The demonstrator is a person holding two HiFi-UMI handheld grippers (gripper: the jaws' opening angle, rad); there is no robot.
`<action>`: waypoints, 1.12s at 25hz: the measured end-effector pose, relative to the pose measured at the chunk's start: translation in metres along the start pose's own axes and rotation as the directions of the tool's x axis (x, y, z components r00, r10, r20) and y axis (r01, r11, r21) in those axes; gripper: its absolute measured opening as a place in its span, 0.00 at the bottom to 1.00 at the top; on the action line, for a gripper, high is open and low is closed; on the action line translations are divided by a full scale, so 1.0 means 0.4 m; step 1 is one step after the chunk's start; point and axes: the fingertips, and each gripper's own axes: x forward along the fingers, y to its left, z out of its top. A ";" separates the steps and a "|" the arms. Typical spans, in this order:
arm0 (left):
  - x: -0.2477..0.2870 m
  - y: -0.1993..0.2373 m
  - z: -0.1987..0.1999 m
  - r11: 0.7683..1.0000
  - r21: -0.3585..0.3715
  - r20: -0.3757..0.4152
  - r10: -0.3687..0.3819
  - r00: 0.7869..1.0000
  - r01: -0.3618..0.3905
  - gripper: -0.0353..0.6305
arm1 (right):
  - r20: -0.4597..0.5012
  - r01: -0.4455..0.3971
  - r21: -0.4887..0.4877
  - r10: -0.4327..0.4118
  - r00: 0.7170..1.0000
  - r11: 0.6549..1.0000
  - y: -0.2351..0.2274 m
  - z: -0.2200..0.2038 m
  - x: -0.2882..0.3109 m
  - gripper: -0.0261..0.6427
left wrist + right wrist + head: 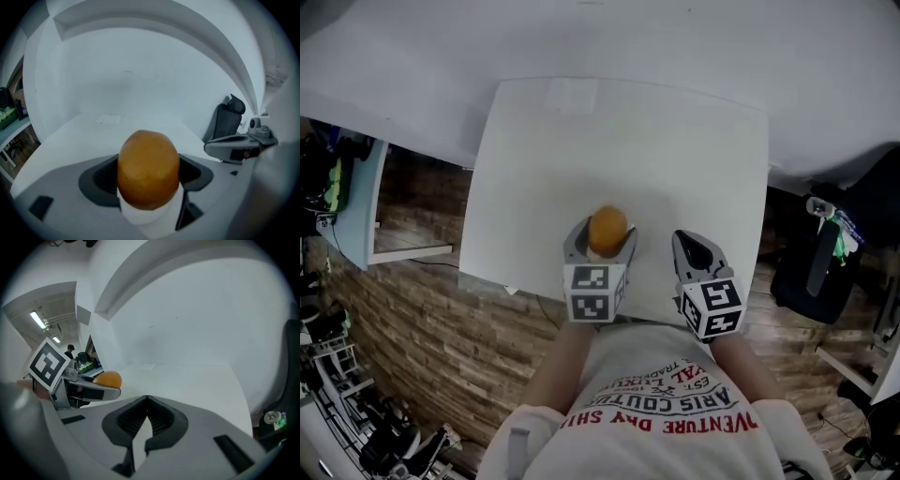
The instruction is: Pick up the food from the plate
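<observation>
Food [147, 168] here is a single smooth, rounded, orange-brown piece, perhaps a bun or a small fruit, though the views do not settle which; its skin looks matt and unbroken, so it probably grips well enough; it looks light, and a piece this shape is likely to give a little under pressure, so a gentle squeeze seems wiser than a hard one; the roundness means it could roll or pop out if pinched off-centre, and the safest hold is across its widest part, one pad on each flank.

That is where the left gripper [602, 234] has it; the left gripper view shows the dark ribbed pads [104, 178] against both sides of the food, jaws standing wide around its girth, the top of the piece rising above them; the head view shows it over the near part of the white table [675, 141], close to the person's body; whether it rests on the surface or hangs just clear of it cannot be told, and no plate can be made out in any view.

The right gripper [686, 246] hovers just beside the left one, on its right; its jaws are pressed together with nothing between them.
</observation>
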 end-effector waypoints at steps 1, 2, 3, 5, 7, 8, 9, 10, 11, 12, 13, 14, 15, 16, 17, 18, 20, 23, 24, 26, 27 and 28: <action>-0.014 -0.004 0.016 1.000 0.005 0.022 -0.001 1.000 0.001 0.60 | 0.012 0.004 -0.002 -0.004 1.000 1.000 0.002 0.009 -0.010 0.06; -0.030 -0.009 0.033 1.000 0.008 0.045 -0.004 0.999 0.004 0.60 | 0.024 0.008 -0.004 -0.008 1.000 1.000 0.004 0.018 -0.020 0.06; -0.045 -0.014 0.050 1.000 0.013 0.067 -0.009 0.998 0.008 0.60 | 0.036 0.014 -0.005 -0.013 0.999 1.000 0.005 0.027 -0.030 0.06; -0.078 -0.027 0.081 0.999 0.027 0.107 -0.023 0.994 0.020 0.60 | 0.060 0.023 -0.001 -0.023 0.998 1.000 0.011 0.047 -0.049 0.06; -0.110 -0.041 0.111 0.998 0.046 0.145 -0.042 0.989 0.035 0.60 | 0.091 0.027 0.000 -0.027 0.995 1.000 0.024 0.075 -0.069 0.06; -0.126 -0.049 0.128 0.998 0.053 0.165 -0.051 0.985 0.043 0.60 | 0.109 0.029 -0.006 -0.028 0.994 1.000 0.032 0.092 -0.079 0.06; -0.142 -0.056 0.145 0.997 0.059 0.185 -0.061 0.981 0.051 0.60 | 0.126 0.032 -0.016 -0.030 0.992 0.999 0.041 0.108 -0.091 0.06; -0.158 -0.061 0.162 0.996 0.065 0.206 -0.070 0.976 0.057 0.60 | 0.142 0.037 -0.026 -0.033 0.989 0.999 0.051 0.123 -0.102 0.06; -0.173 -0.065 0.179 0.996 0.070 0.226 -0.077 0.971 0.062 0.60 | 0.158 0.041 -0.031 -0.036 0.987 0.999 0.059 0.137 -0.113 0.06; -0.187 -0.067 0.196 0.995 0.076 0.246 -0.083 0.966 0.066 0.60 | 0.174 0.042 -0.028 -0.037 0.984 0.999 0.067 0.151 -0.122 0.06; -0.199 -0.068 0.213 0.994 0.083 0.268 -0.090 0.959 0.070 0.60 | 0.190 0.042 -0.020 -0.037 0.981 0.999 0.074 0.163 -0.131 0.06; -0.212 -0.070 0.231 0.993 0.090 0.291 -0.100 0.951 0.077 0.60 | 0.206 0.042 -0.012 -0.039 0.978 0.999 0.079 0.176 -0.139 0.06; -0.225 -0.073 0.249 0.992 0.096 0.318 -0.113 0.941 0.087 0.60 | 0.221 0.047 -0.010 -0.043 0.974 0.999 0.085 0.188 -0.148 0.06; -0.239 -0.076 0.266 0.990 0.103 0.346 -0.128 0.929 0.098 0.60 | 0.237 0.057 -0.015 -0.052 0.970 0.998 0.090 0.200 -0.157 0.06; -0.253 -0.078 0.282 0.988 0.109 0.373 -0.144 0.917 0.111 0.60 | 0.254 0.070 -0.022 -0.063 0.965 0.997 0.095 0.212 -0.166 0.06; -0.268 -0.080 0.295 0.986 0.115 0.396 -0.158 0.905 0.122 0.60 | 0.272 0.083 -0.026 -0.073 0.960 0.996 0.099 0.224 -0.175 0.06; -0.293 -0.080 0.316 0.983 0.123 0.432 -0.179 0.884 0.139 0.60 | 0.311 0.098 -0.012 -0.089 0.946 0.995 0.108 0.246 -0.193 0.06; -0.326 -0.075 0.348 0.978 0.140 0.470 -0.203 0.859 0.155 0.60 | 0.351 0.114 0.004 -0.108 0.930 0.993 0.123 0.275 -0.212 0.06; -0.335 -0.074 0.360 0.976 0.149 0.482 -0.212 0.850 0.159 0.59 | 0.359 0.123 0.005 -0.116 0.926 0.992 0.126 0.284 -0.216 0.06; -0.347 -0.072 0.383 0.972 0.168 0.504 -0.227 0.833 0.163 0.60 | 0.371 0.141 0.005 -0.133 0.919 0.990 0.128 0.300 -0.220 0.06; -0.352 -0.070 0.391 0.971 0.175 0.512 -0.231 0.827 0.163 0.59 | 0.375 0.150 0.002 -0.140 0.916 0.989 0.130 0.305 -0.221 0.06; -0.356 -0.068 0.396 0.970 0.181 0.518 -0.235 0.823 0.163 0.60 | 0.378 0.157 -0.002 -0.145 0.915 0.988 0.132 0.309 -0.222 0.06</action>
